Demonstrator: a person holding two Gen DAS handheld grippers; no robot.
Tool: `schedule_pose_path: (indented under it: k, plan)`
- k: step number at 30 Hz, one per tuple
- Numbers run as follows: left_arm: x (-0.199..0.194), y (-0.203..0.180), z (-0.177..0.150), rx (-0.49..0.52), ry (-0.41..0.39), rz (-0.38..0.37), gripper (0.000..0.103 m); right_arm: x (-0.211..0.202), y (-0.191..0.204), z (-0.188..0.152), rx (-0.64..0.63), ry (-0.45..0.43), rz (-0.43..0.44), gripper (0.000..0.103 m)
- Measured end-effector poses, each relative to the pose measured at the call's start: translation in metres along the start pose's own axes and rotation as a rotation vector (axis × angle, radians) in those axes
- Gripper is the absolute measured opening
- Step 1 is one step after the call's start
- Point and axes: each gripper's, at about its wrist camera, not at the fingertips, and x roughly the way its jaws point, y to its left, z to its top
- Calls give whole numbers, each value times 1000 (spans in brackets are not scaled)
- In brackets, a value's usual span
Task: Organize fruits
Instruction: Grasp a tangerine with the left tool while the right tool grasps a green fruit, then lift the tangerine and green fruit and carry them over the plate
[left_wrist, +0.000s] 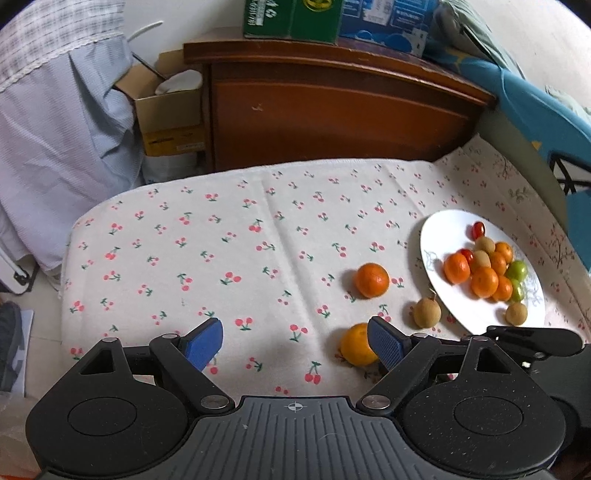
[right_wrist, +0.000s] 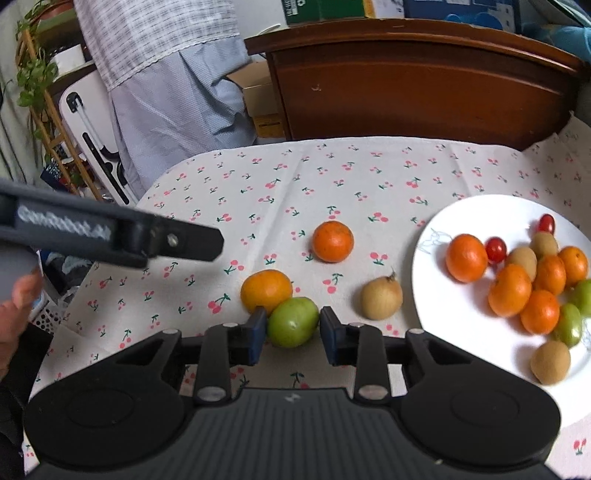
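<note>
Right claw (right_wrist: 293, 334) w/ a green fruit (right_wrist: 293, 322) between your pads, left pad touching, right pad a hair off. Orange (right_wrist: 266, 290) sits just behind-left, plate (right_wrist: 436, 295) to the right. Left claw (left_wrist: 295, 345) gapes wide, nothing in it.

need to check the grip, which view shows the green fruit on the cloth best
The right wrist view: the green fruit sits in plain sight between the right gripper fingers, beside an orange. The left wrist view does not show it; its own finger covers that spot.
</note>
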Motion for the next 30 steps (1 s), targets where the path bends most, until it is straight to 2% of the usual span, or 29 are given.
schedule_pose_path:
  k: [14,19,24,26,27,30]
  plan:
    - [17,-27,-11,111,-5,-34,84,-25,-12,-17,62,40,-55,31]
    - [25,-38,-13,147,-8,-57,72,-31,-20,-21,108,37,-58,31]
    - [35,-45,-17,178,0,-56,52,-34,-26,-23,139,39,-59,31]
    - [39,-47,-18,187,6,-56,48,-35,-27,-23,146,38,-59,31]
    - [40,-48,-19,192,9,-55,43,-35,-27,-23,146,38,-59,31]
    - [44,-53,-22,220,3,-53,33,-35,-27,-24,150,38,-60,31]
